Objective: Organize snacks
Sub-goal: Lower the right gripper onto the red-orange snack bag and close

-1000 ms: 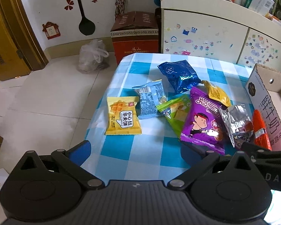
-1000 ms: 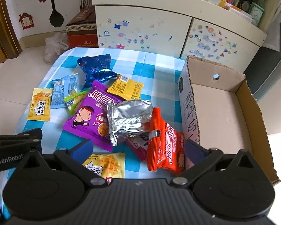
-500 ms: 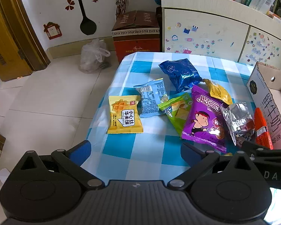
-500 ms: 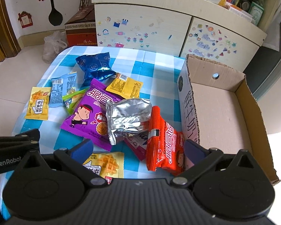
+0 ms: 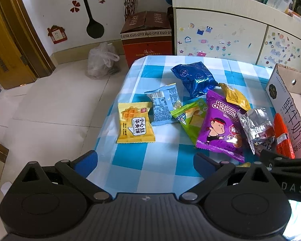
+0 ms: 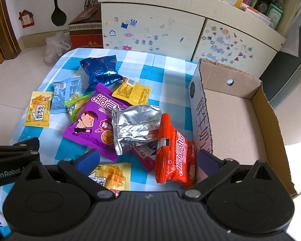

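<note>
The snack packets are spread on the checked tablecloth (image 6: 170, 68); none is in the cardboard box (image 6: 230, 120) beside them, so sorting is judged not yet begun. The orange packet (image 6: 175, 152) leans against the box wall, now larger in the right wrist view. The right gripper (image 6: 148, 160), fingers spread and empty, has advanced towards it. The left gripper (image 5: 144, 160) is likewise released, holding nothing.

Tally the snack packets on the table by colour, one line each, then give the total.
Yellow: 3, two waffle packets and one flat packet
Blue: 2, dark foil bag, light packet
Green: 1
Purple: 1
Silver: 1
Orange: 1
Pink: 1
Total: 10
</note>
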The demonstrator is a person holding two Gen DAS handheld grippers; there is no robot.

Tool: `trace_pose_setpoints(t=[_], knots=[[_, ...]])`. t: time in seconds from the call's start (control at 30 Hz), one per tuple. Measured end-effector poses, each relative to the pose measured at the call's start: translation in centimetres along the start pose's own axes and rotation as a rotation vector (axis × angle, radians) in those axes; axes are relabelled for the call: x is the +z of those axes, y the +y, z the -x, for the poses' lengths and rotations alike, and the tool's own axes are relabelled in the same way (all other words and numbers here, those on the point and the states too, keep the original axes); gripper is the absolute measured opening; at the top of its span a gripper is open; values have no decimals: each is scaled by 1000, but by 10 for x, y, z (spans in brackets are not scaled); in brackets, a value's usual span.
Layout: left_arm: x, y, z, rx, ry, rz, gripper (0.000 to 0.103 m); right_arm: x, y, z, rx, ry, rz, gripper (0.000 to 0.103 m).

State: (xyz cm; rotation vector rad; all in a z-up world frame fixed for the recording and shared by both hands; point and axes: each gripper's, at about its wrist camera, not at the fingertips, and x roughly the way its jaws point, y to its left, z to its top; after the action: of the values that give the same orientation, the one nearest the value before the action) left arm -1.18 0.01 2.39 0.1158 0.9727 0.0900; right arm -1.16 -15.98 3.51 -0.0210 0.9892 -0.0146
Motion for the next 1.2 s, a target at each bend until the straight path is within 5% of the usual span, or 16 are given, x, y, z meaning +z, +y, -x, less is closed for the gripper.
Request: trace_pose_setpoints(t=[0.4,0.6,0.7,1.2], knots=[[0,0,0,-1,2,5,103,0,1,-1,4,-7,2,102],[11,9,1,-85,-5,68,103,9,-8,2,36,-41,-21,102],[19,13,4,-142,-27,84,103,17,-19,8,83,-75,-44,102],[80,37,-35,-87,-57,102,103,45,-75,37,381,-230,-163,102]])
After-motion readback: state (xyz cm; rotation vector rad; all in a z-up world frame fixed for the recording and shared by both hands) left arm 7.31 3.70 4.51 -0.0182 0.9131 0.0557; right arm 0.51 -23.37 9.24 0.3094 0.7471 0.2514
